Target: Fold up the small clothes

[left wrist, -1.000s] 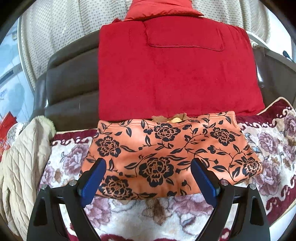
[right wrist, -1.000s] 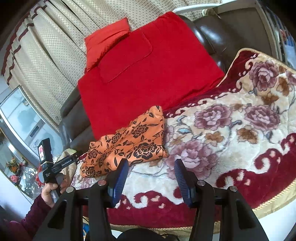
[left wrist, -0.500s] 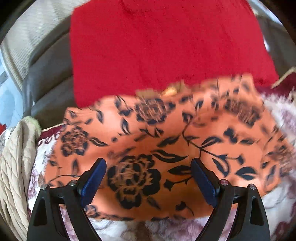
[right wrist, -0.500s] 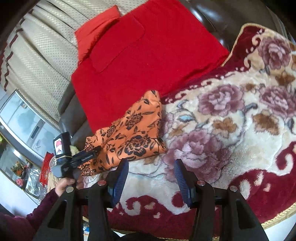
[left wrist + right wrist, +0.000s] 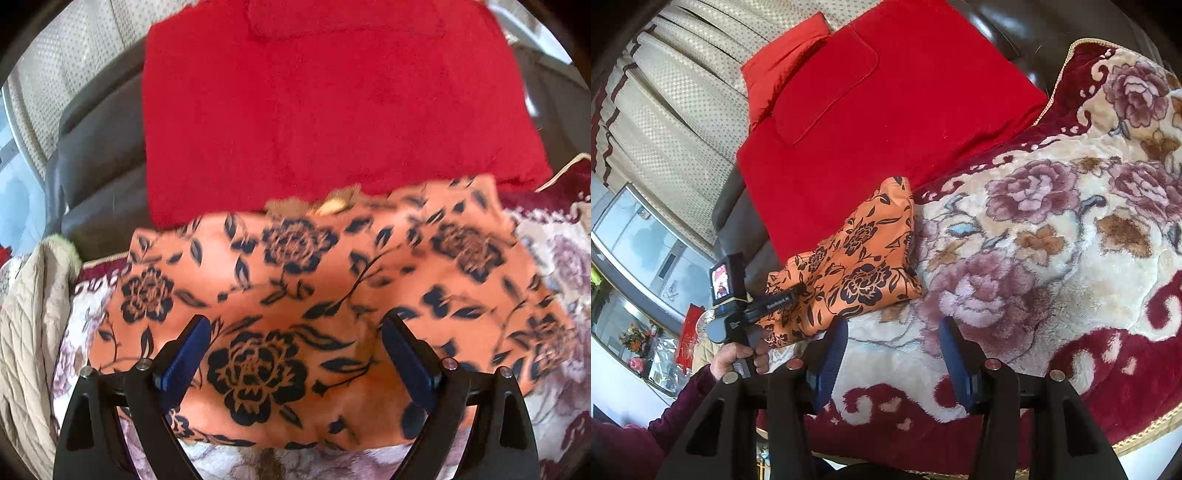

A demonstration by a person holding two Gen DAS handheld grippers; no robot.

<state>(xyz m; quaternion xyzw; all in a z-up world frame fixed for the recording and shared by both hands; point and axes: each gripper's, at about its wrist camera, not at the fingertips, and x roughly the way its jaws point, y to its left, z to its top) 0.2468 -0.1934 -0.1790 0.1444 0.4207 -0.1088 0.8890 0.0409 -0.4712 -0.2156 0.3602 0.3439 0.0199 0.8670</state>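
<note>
A sofa under a flowered blanket point(image 5: 1052, 258), with a red throw point(image 5: 325, 110) over the backrest.

The orange floral garment point(image 5: 295, 295) lies on the blanket at the foot of the throw, apparently already folded. Our left gripper point(image 5: 295, 354) hangs just above its near edge, jaws wide apart, nothing between them. Our right gripper point(image 5: 892, 354) hovers over bare blanket beside the garment, jaws apart and empty. We judge a grasp is being lined up; next, the left must lower and pinch the near hem.

Both tongs point(image 5: 295, 365) point(image 5: 894, 354) agape, empty.
</note>
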